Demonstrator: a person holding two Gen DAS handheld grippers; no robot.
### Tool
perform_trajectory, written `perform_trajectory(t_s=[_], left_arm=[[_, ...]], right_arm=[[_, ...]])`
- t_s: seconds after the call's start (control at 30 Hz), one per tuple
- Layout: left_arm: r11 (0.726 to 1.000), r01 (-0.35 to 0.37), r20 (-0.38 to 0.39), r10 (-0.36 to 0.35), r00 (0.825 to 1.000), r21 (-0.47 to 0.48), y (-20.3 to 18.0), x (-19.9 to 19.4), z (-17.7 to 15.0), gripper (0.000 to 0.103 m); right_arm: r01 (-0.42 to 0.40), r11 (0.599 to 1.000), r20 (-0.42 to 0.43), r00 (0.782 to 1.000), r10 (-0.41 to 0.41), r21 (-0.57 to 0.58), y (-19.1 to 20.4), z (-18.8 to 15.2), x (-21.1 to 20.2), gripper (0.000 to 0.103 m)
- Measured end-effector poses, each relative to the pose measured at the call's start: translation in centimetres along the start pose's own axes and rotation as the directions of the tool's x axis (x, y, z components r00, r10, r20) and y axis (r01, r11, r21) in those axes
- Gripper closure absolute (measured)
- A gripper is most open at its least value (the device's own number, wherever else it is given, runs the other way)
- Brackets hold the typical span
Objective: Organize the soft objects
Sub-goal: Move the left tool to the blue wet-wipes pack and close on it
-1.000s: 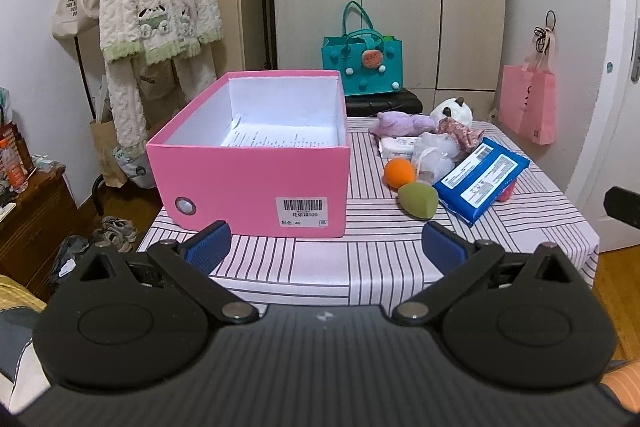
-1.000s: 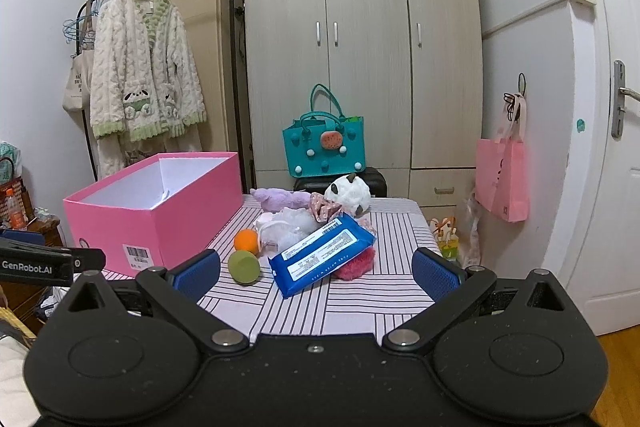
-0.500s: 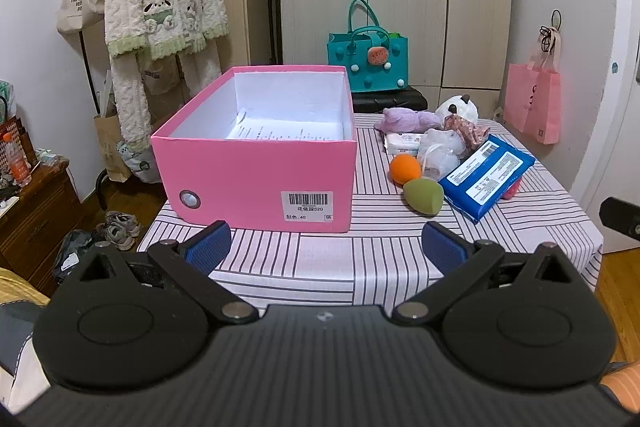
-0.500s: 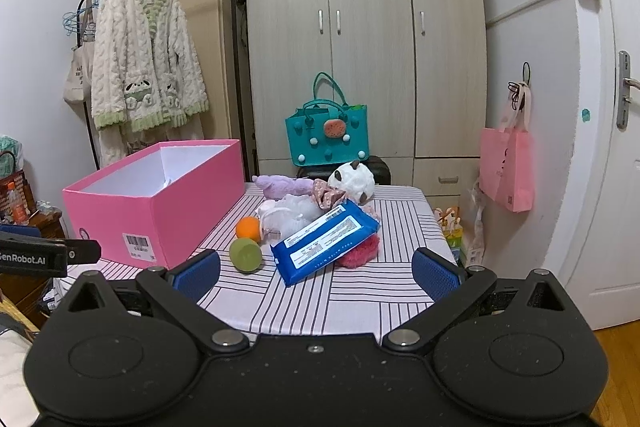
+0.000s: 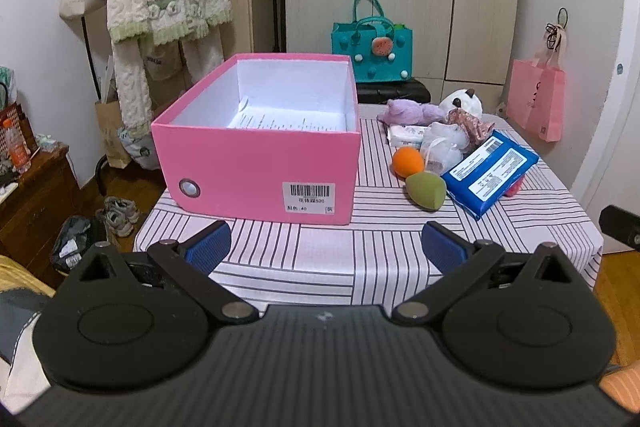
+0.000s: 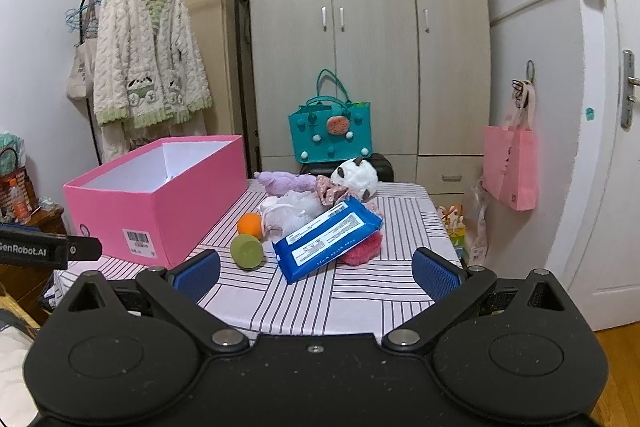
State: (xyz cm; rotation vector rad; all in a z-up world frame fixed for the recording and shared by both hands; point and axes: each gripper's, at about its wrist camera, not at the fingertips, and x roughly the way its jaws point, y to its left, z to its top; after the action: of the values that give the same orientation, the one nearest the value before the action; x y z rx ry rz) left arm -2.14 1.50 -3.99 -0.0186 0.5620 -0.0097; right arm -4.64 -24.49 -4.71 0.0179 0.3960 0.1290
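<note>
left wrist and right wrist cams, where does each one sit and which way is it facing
Left wrist: sits on the left gripper, near the table's front edge, facing the pink box head-on; its open blue fingers and a tip of the other gripper at far right show.
Right wrist: sits on the right gripper, further right, facing the pile around the blue wipes pack; its open fingers and the left gripper's body at far left show.
Shared: box, wipes pack, orange ball, green sponge, teal bag, wardrobe.

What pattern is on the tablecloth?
Tablecloth: white with dark stripe blocks in alternating directions; clearest in the left wrist view.
</note>
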Motion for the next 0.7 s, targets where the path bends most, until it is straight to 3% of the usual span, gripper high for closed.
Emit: perform_trajectory(t_s=[0.1,0.3,0.4,0.6,0.7], left_arm=[[1.0,0.012,-0.028,-0.012,1.0,-0.003,-0.2,0.5,0.4,0.001],[0.991,0.124,-0.076,-0.12,0.99,0.054,-2.3,1.6,2.3,0.003],[0.983,0.163,-0.071,-0.157,0.985,0.084,-3.8,2.2,3.2,0.003],[0.963,0.26,-0.036,-0.258,0.966,0.065,-5.9,4.5,4.3,0.003],[0.953,0.294,-0.042,-0.292,0.956,0.07,-6.9,6.0,4.5,0.008]], right_arm=[[0.001,0.999,0.003,1.0,-0.001,-0.041,-0.2,0.4,0.4,0.0],[-0.059,0.995,0.04,0.997,0.063,-0.085,-2.8,1.6,1.6,0.0],[-0.098,0.991,0.036,0.994,0.101,-0.09,-4.6,2.4,2.7,0.0],[-0.093,0.985,-0.01,0.996,0.092,-0.146,-6.5,4.1,5.7,0.0],[-0.1,0.98,-0.032,0.995,0.096,-0.172,-7.2,5.0,7.2,0.007]])
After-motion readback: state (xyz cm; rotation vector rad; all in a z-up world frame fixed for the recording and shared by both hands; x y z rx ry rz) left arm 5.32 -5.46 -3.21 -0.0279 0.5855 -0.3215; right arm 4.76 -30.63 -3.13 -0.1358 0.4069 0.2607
